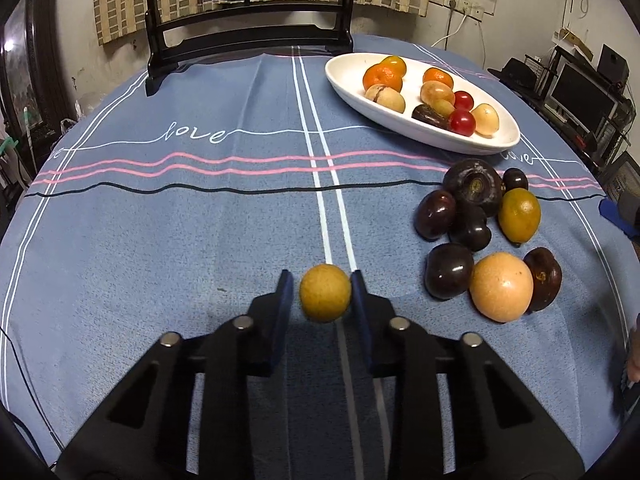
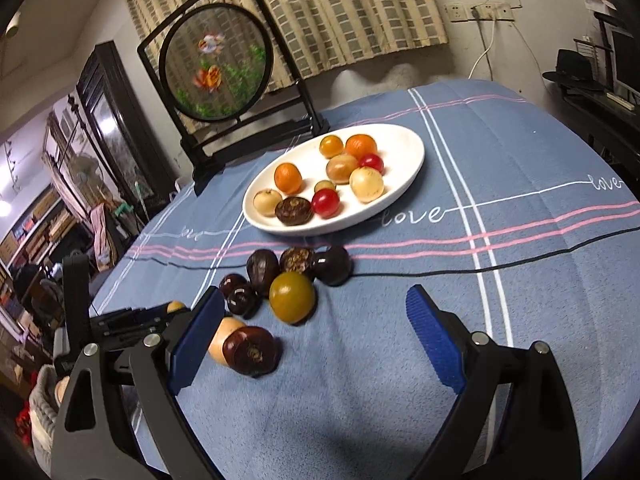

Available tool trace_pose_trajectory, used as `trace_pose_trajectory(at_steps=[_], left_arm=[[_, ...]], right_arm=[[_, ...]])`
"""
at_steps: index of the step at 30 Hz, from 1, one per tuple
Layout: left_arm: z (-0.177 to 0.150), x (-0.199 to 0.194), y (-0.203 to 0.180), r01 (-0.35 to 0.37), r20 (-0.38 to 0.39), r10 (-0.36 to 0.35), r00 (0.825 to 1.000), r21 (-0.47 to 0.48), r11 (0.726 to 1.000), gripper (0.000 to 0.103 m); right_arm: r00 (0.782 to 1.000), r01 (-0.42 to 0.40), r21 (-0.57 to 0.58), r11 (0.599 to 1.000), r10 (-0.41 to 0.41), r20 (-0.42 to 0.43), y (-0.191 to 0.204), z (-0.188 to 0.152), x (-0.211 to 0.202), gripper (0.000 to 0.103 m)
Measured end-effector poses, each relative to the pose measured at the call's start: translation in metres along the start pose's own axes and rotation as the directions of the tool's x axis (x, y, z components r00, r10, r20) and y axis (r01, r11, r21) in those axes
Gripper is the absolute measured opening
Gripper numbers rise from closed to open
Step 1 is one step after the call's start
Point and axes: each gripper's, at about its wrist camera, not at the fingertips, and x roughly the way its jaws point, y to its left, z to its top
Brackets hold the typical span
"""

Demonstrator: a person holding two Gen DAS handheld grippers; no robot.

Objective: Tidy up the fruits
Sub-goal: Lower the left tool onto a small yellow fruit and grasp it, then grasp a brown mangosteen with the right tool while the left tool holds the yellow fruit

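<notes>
My left gripper (image 1: 325, 284) is shut on a small round yellow-brown fruit (image 1: 325, 293) and holds it just above the blue tablecloth. A white oval plate (image 1: 348, 76) at the far right holds several fruits: oranges, pale yellow ones, red ones and a dark one. A loose pile of dark purple fruits (image 1: 472, 196), a green-yellow fruit (image 1: 519, 215) and a pale orange fruit (image 1: 501, 286) lies to the right of the left gripper. My right gripper (image 2: 316, 312) is open and empty, close above this pile (image 2: 264, 276), with the plate (image 2: 408, 148) beyond it.
A black-framed round screen (image 2: 216, 64) stands at the far edge of the table, behind the plate. The tablecloth (image 1: 160, 220) has white, pink and black stripes. The left gripper (image 2: 132, 316) shows at the left in the right wrist view.
</notes>
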Motion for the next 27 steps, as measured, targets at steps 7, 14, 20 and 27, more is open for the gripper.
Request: trace_pose_trajectory(at_steps=[7, 14, 20, 27], left_arm=[[0.0, 0.0, 0.0, 0.006, 0.0, -0.006, 1.0, 0.0, 1.0, 0.025], [0.0, 0.0, -0.002, -0.007, -0.001, 0.007, 1.0, 0.011, 1.0, 0.025], [0.0, 0.001, -0.004, -0.011, -0.004, 0.011, 1.0, 0.019, 1.0, 0.025], [0.0, 0.001, -0.004, -0.012, -0.004, 0.012, 1.0, 0.02, 1.0, 0.025]], right_arm=[[0.995, -0.025, -0.187, 0.982, 0.007, -0.098, 0.036, -0.02, 0.017, 0.077], [0.987, -0.049, -0.227, 0.973, 0.011, -0.163, 0.047, -0.03, 0.032, 0.072], [0.978, 0.003, -0.21, 0.978, -0.047, -0.205, 0.041, -0.033, 0.044, 0.072], [0.989, 0.112, -0.081, 0.99, -0.119, -0.091, 0.006, -0.016, 0.018, 0.072]])
